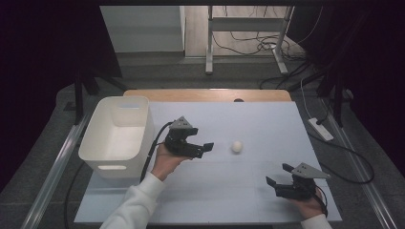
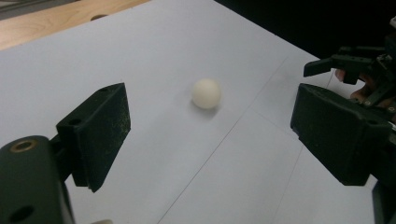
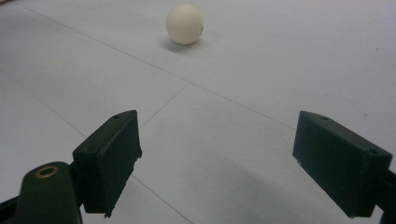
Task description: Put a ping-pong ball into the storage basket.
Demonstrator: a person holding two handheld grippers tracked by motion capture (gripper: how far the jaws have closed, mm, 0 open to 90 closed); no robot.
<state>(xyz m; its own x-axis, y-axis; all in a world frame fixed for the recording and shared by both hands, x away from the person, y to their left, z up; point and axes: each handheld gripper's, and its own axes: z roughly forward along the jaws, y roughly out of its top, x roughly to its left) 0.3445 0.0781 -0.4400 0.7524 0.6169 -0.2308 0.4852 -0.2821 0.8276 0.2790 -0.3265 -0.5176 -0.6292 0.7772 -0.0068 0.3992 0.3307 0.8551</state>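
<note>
You are holding two hand-held grippers, left hand-held gripper (image 1: 204, 148) and right hand-held gripper (image 1: 278, 175), both gaping wide and empty; one white ball (image 1: 237, 146) is sitting mid-desk (image 1: 267, 124), one white bin (image 1: 117, 133) at its left edge.

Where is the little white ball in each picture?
High view: the ball sits mid-table on the white sheet, just right of the left gripper.
Left gripper view: the ball is upper middle, ahead of the open jaws.
Right gripper view: the ball is at the top, left of centre, far ahead of the open jaws.
Shared landmark: the thin lines crossing the sheet near the ball.
</note>
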